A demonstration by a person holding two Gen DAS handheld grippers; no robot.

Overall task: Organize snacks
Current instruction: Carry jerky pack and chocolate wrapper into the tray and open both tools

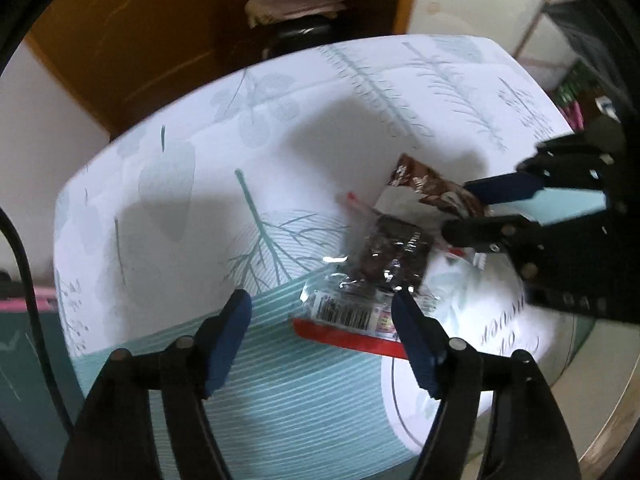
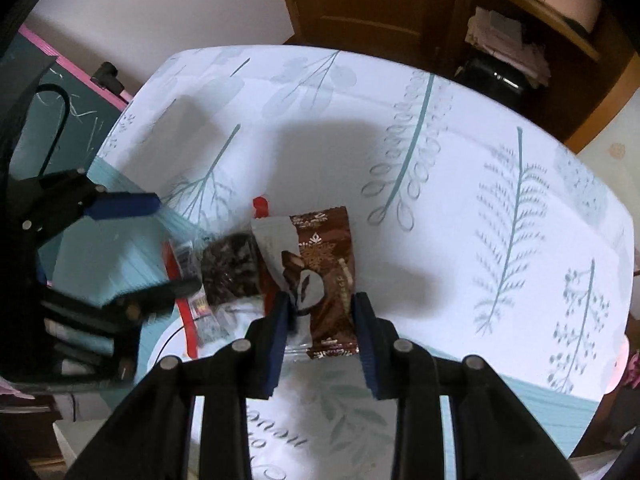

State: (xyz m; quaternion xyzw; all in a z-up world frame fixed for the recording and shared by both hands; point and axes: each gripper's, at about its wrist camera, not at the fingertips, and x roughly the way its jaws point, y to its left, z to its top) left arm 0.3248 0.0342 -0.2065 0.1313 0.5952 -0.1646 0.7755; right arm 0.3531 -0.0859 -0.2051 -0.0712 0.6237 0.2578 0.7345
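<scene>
A brown chocolate snack packet [image 2: 320,256] lies on the leaf-patterned tablecloth [image 2: 460,220], and my right gripper [image 2: 321,302] is shut on its near end, a blue pad on each side. In the left wrist view the same brown packet [image 1: 432,188] sits in the right gripper [image 1: 460,210] at the right. Beside it lies a clear bag with red edges and dark contents [image 1: 394,256], also seen in the right wrist view as the clear bag [image 2: 230,268]. My left gripper [image 1: 320,304] hangs open above the bag's barcode end, its pads off it; the left gripper [image 2: 176,244] shows at the left.
A wooden cabinet [image 1: 120,40] with stacked papers [image 1: 292,0] and a dark pot stands beyond the table's far edge. A green chalkboard with a pink frame [image 2: 80,120] is left of the table. A black cable [image 1: 24,260] hangs at the left.
</scene>
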